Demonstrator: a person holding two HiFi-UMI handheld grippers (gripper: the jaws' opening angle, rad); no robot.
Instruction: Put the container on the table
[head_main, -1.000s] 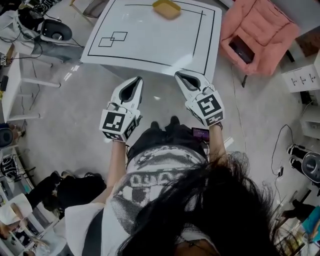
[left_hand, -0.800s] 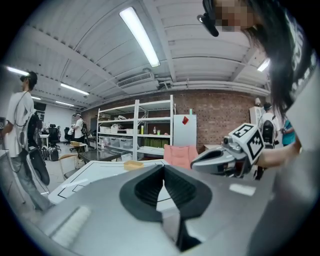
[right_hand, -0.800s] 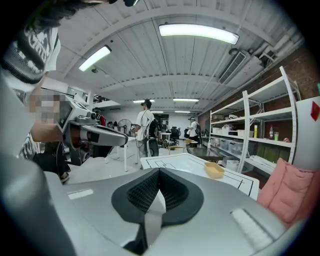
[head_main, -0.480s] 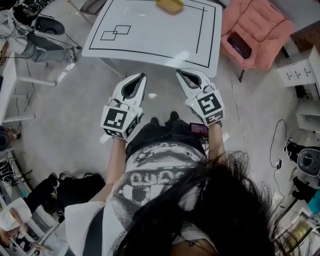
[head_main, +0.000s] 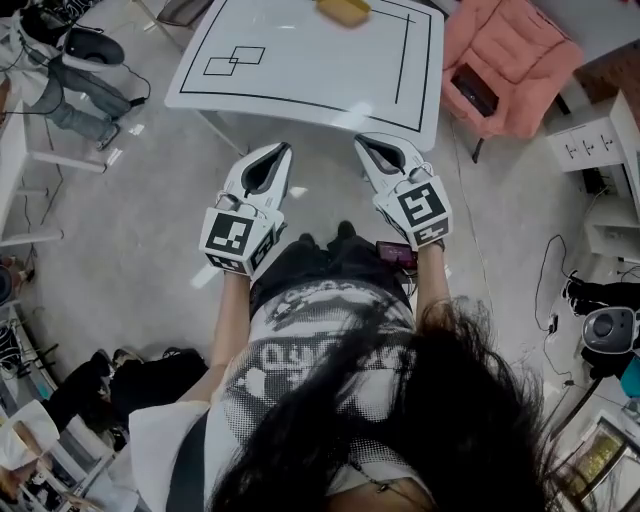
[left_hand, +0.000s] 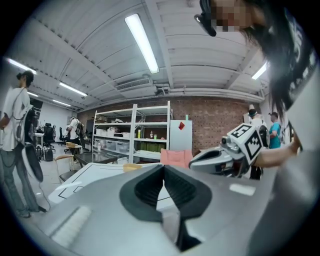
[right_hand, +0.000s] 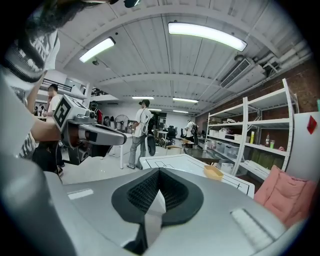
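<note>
The yellow container (head_main: 343, 9) sits on the far side of the white table (head_main: 300, 70), which is marked with black lines. It also shows in the right gripper view as the container (right_hand: 213, 172) on the table (right_hand: 175, 162). My left gripper (head_main: 284, 149) and right gripper (head_main: 361, 141) are held side by side in front of my body, short of the table's near edge. Both are shut with nothing between the jaws. In the left gripper view the left gripper (left_hand: 163, 166) points at the table (left_hand: 90, 175), with the container (left_hand: 132, 166) far off.
A pink armchair (head_main: 515, 55) with a dark item (head_main: 474, 90) on it stands right of the table. White shelf units (head_main: 595, 145) are further right. A person (head_main: 75, 95) is at the left. Cables and gear lie on the floor around. Metal shelving (left_hand: 132, 130) lines the far wall.
The head view has shifted a little, so the table and container sit slightly higher in the frame. Both grippers stay shut and keep nearly the same place.
</note>
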